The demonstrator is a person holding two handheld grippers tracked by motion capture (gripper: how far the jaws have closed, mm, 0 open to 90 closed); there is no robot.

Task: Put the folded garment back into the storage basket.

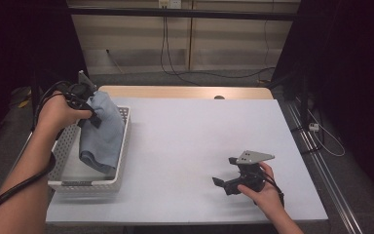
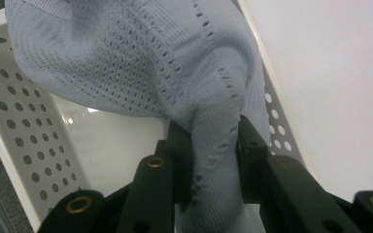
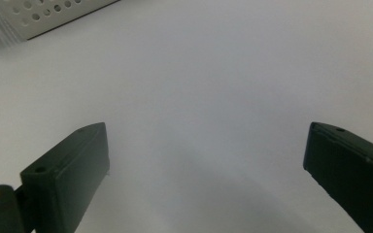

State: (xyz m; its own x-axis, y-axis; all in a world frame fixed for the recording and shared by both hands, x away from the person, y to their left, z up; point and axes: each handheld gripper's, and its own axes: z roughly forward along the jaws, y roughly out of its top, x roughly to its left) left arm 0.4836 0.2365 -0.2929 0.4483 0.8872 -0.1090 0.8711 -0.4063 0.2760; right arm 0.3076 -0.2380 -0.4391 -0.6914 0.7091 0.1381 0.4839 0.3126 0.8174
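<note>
- A light-blue knitted garment (image 1: 102, 129) is pinched in the left tongs (image 1: 91, 117), the jaws closed on a fold of it.
- The garment is held over the white perforated basket (image 1: 67, 141) at the bench's (image 1: 199, 141) left side, its lower end hanging inside.
- The right tongs (image 1: 222, 184) are rested wide open and empty on the near right of the bench.
- Judged from this, either lifting clear or release remains to be done.

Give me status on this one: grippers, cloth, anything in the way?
Left gripper shut on blue cloth, hanging into white basket. Right gripper open, resting on table. Nothing in the way.
</note>
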